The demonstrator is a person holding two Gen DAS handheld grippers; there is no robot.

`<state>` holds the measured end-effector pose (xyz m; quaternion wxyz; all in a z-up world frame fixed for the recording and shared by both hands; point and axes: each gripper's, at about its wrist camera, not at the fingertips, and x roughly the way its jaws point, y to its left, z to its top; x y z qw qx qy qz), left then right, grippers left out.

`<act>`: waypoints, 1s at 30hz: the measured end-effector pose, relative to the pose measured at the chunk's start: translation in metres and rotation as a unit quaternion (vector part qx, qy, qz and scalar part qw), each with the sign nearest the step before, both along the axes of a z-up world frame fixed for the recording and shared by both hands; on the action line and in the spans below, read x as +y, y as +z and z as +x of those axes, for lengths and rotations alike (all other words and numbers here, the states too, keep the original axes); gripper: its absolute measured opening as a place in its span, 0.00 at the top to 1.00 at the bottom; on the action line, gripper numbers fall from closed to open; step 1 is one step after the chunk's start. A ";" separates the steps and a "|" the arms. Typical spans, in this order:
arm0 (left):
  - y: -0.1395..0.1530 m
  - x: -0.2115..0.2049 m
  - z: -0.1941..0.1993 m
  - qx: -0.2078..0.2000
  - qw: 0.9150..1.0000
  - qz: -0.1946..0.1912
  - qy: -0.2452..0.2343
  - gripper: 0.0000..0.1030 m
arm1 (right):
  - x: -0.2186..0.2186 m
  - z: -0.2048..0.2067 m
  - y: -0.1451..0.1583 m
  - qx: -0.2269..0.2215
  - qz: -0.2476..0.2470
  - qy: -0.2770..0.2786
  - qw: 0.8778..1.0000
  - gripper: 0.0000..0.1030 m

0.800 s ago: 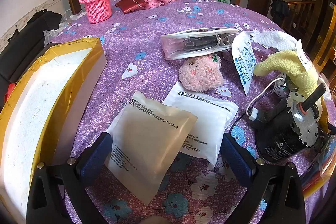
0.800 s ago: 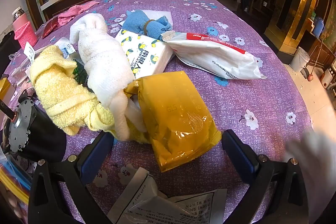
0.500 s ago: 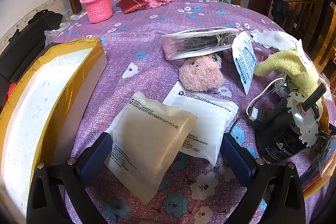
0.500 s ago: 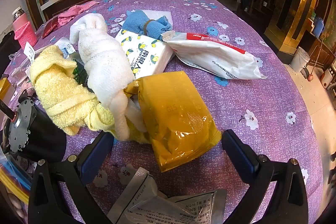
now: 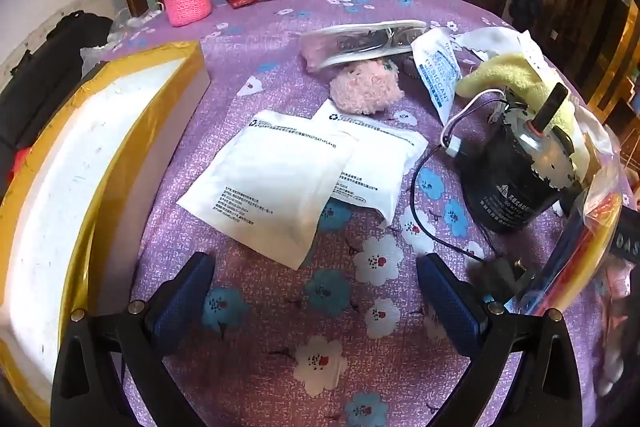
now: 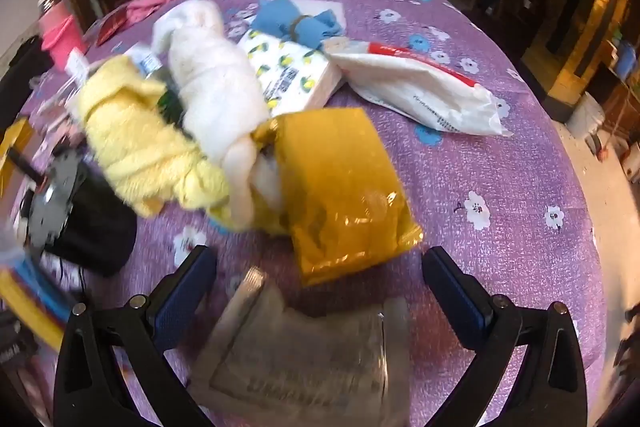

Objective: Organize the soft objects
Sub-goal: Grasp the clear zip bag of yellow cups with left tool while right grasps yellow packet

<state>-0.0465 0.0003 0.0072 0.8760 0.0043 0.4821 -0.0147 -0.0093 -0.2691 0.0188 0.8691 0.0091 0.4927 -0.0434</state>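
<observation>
Both tools hang above the purple flowered worktop [image 5: 280,327] with their jaws spread wide and nothing between them. The left tool [image 5: 316,291] sits just short of the two flat white pouches [image 5: 276,179], one overlapping the other, with the yellow-taped foam box [image 5: 80,163] close on its left. The right tool [image 6: 320,287] hovers over a blurred grey foil pouch [image 6: 304,355], and its view is smeared, so it looks to be on the move.

The soft things lie further out. In front of the right tool is the yellow plastic packet [image 6: 344,195], and touching its far edge the rolled white towel [image 6: 216,95] rests across the yellow towel [image 6: 136,143]. Behind those sit the lemon-print tissue pack [image 6: 292,75], the white bag with a red strip [image 6: 416,87] and the tied blue cloth [image 6: 296,23]. From the left tool's side, the pink plush toy [image 5: 366,89] lies beyond the pouches, partly under a clear pouch [image 5: 360,41].

My guess is that the reach is only starting. To do it well, I'd take the white towel at the middle of the roll, jaws across it, so it lifts in one piece without dragging the yellow towel. Keep clear of the black motor [image 5: 512,179] and its wires [image 5: 432,227], which sit just beside the yellow towel. The foam box looks the likely place for them, though I can't be sure
</observation>
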 end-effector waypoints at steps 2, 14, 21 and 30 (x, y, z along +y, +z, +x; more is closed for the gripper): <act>0.001 -0.005 -0.001 -0.002 1.000 0.013 0.005 0.00 | -0.001 -0.001 -0.001 0.006 0.003 0.008 1.000 0.00; 0.060 0.006 -0.055 -0.091 0.991 -0.070 -0.074 0.06 | -0.006 -0.120 0.094 -0.280 -0.004 -0.010 0.960 0.00; 0.058 -0.037 -0.058 -0.068 0.985 -0.078 -0.141 0.06 | -0.032 -0.057 0.059 -0.169 0.085 -0.014 0.982 0.00; 0.051 -0.077 -0.036 -0.065 0.984 -0.086 -0.143 0.06 | -0.062 -0.068 0.028 -0.160 0.150 -0.048 0.975 0.00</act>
